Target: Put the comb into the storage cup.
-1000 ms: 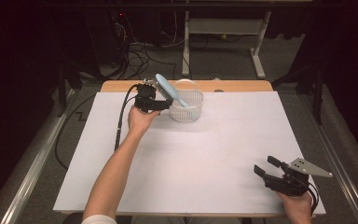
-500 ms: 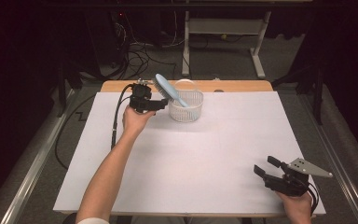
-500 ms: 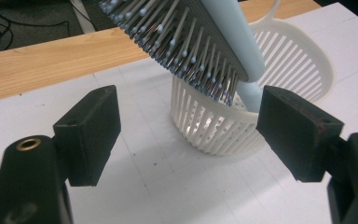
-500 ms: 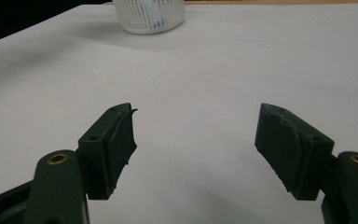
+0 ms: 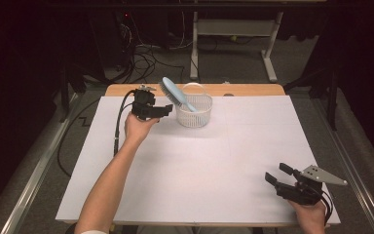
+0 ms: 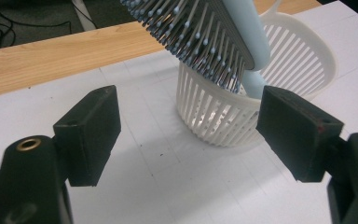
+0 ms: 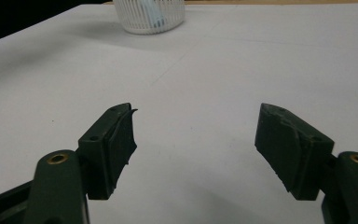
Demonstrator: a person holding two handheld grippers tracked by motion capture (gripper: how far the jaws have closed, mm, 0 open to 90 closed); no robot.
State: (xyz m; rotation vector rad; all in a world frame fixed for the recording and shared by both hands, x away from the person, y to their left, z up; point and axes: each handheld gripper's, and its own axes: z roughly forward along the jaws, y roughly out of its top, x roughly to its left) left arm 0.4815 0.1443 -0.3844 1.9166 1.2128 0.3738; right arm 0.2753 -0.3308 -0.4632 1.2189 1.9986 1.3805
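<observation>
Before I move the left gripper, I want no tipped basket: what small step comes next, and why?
Probably draw the left gripper straight back toward you. Its jaws stand open and hold nothing, while the blue hairbrush already leans handle-down in the white slatted basket, head jutting over the rim just above the jaws. Lifting could knock it.

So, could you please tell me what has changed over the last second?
The left gripper, open and empty, drew slightly back from the white basket. The blue hairbrush stayed leaning in the basket; the right gripper stayed open near the table's front edge.
</observation>
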